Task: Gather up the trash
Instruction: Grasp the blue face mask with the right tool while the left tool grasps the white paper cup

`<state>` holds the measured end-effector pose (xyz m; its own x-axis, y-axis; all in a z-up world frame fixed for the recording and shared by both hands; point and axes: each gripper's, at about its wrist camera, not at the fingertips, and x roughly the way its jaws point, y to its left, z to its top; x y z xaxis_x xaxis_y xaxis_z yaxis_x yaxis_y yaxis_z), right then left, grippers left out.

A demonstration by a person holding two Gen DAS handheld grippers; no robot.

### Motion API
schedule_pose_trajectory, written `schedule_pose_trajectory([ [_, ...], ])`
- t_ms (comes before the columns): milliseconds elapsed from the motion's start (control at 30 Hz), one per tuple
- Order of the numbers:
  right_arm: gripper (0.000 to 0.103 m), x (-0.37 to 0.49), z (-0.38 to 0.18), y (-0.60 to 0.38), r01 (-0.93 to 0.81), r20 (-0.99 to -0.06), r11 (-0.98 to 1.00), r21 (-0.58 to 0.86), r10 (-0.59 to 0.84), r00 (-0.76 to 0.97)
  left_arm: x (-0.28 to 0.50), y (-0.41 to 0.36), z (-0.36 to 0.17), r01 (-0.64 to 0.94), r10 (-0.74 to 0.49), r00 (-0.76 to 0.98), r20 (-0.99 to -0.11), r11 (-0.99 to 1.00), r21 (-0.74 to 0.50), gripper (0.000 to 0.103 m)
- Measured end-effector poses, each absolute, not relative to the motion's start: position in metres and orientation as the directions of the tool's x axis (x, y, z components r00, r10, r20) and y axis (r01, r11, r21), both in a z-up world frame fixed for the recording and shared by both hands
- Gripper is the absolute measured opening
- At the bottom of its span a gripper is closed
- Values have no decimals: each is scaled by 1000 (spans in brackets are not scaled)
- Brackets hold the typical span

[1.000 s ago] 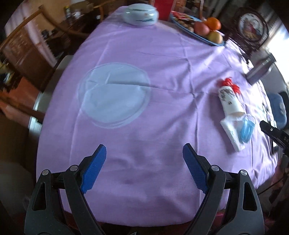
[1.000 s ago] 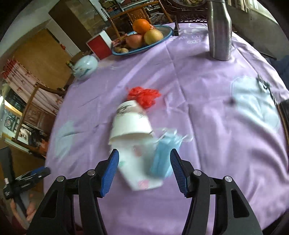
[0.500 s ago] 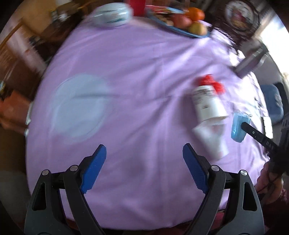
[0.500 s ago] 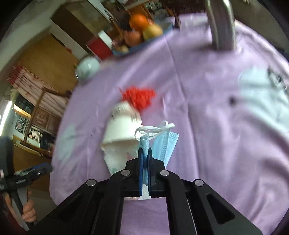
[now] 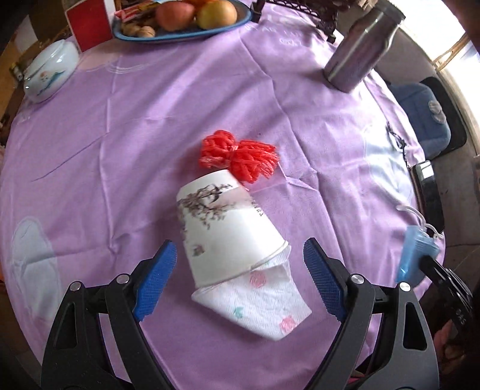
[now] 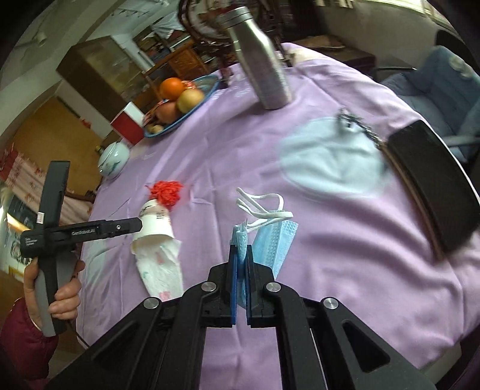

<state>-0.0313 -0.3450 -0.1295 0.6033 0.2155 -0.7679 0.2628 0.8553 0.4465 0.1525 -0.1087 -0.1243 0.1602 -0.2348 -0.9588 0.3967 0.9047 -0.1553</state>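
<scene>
A white paper cup (image 5: 228, 228) lies on its side on the purple tablecloth, on a folded white tissue (image 5: 255, 303), with a red plastic bag scrap (image 5: 237, 156) at its base. My left gripper (image 5: 240, 279) is open, its blue pads on either side of the cup's rim and the tissue. My right gripper (image 6: 240, 270) is shut on a blue face mask (image 6: 270, 240) and holds it above the cloth. The mask also shows in the left wrist view (image 5: 415, 255). The cup (image 6: 156, 225) and tissue (image 6: 159, 264) show left in the right wrist view.
A steel bottle (image 5: 360, 51) stands at the back right. A blue fruit plate (image 5: 180, 24), a red box (image 5: 88, 25) and a white lidded jar (image 5: 48, 72) stand at the back. A black phone (image 6: 432, 186) and keys (image 6: 351, 120) lie right.
My right gripper has lifted the blue mask off the table and drawn it to the right. My left gripper has moved right and forward, now straddling the cup and tissue.
</scene>
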Motion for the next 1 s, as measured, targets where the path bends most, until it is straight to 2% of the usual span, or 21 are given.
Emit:
schedule_pose_trajectory([
  [600,8,-35,-139,-348,253,-790,861,441,238,566,174,-120,-159,338,-145,147,-978,937,-87,84],
  [800,8,-33,-140,-345,246,-794,862,442,249,554,179,-105,-173,286,-130,126,-983,954,-90,84],
  [1000,8,-24,-140,-340,226,-792,865,449,267,550,172,-71,-164,237,-155,161,-975,965,-114,81],
])
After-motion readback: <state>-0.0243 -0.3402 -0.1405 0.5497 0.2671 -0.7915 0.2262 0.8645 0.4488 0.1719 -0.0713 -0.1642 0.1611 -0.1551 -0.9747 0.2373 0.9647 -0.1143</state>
